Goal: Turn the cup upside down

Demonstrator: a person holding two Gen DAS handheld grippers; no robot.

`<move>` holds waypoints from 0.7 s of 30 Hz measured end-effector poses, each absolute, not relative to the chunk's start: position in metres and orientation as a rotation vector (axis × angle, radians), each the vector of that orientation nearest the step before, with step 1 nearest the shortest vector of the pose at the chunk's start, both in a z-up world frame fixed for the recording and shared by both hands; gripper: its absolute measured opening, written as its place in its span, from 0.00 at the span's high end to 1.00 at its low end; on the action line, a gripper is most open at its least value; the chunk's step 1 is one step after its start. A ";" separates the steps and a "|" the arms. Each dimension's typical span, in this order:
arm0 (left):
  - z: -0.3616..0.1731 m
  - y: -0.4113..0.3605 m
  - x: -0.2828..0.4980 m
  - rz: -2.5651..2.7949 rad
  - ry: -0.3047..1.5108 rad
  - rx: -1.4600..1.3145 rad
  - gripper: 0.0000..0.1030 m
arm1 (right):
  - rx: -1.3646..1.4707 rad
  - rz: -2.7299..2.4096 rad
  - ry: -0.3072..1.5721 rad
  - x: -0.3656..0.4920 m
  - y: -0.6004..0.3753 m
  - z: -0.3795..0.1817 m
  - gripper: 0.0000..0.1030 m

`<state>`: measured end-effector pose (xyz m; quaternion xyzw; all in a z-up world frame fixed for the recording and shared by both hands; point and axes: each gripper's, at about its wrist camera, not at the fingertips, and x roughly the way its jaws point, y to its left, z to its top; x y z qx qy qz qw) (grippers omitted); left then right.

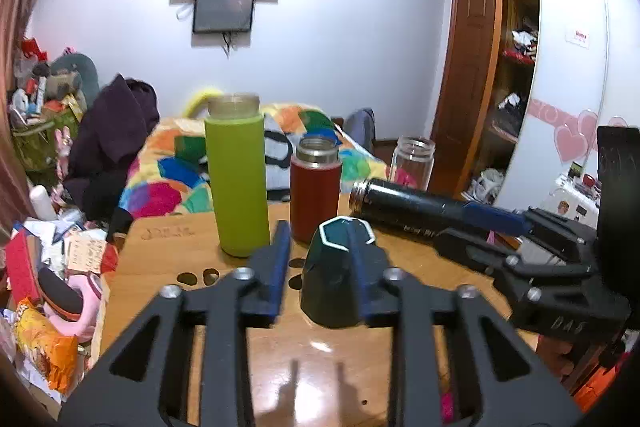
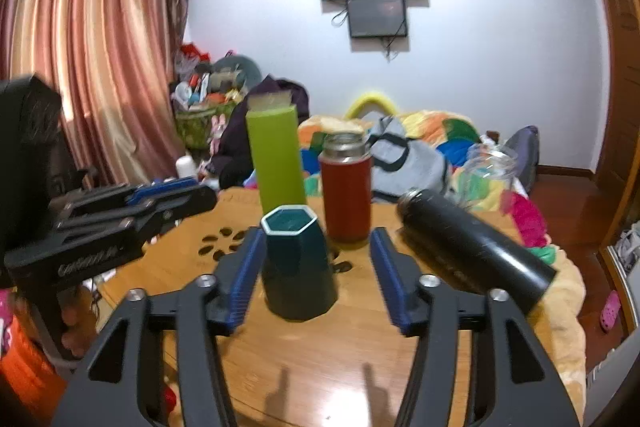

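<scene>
A dark teal hexagonal cup [image 1: 332, 279] with a white rim stands upright, mouth up, on the wooden table [image 1: 320, 355]. In the left wrist view my left gripper [image 1: 320, 231] is open; its right finger crosses in front of the cup. In the right wrist view the cup [image 2: 298, 267] stands between the blue fingers of my right gripper [image 2: 316, 239], which is open and not touching it. The right gripper also shows at the right of the left wrist view [image 1: 516, 223], the left gripper at the left of the right wrist view [image 2: 176, 191].
A tall green bottle [image 1: 236, 175], a red flask [image 1: 315, 191] and a clear jar [image 1: 412, 163] stand behind the cup. A black flask [image 2: 476, 251] lies tilted at the right. A bed with a colourful quilt [image 1: 172, 171] is beyond the table.
</scene>
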<state>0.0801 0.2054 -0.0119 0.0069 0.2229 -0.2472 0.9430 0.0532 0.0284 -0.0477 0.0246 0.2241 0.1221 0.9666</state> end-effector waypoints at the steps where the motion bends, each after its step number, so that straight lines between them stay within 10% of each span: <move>1: -0.010 0.206 0.076 -0.497 0.442 0.010 0.55 | 0.057 0.235 0.438 0.048 0.024 -0.043 0.38; 11: 0.007 0.212 0.036 -0.410 0.336 -0.018 0.03 | 0.079 0.156 0.339 0.012 0.008 -0.014 0.08; 21: 0.009 0.216 0.020 -0.341 0.288 -0.009 0.00 | 0.067 0.133 0.302 -0.003 0.011 -0.008 0.00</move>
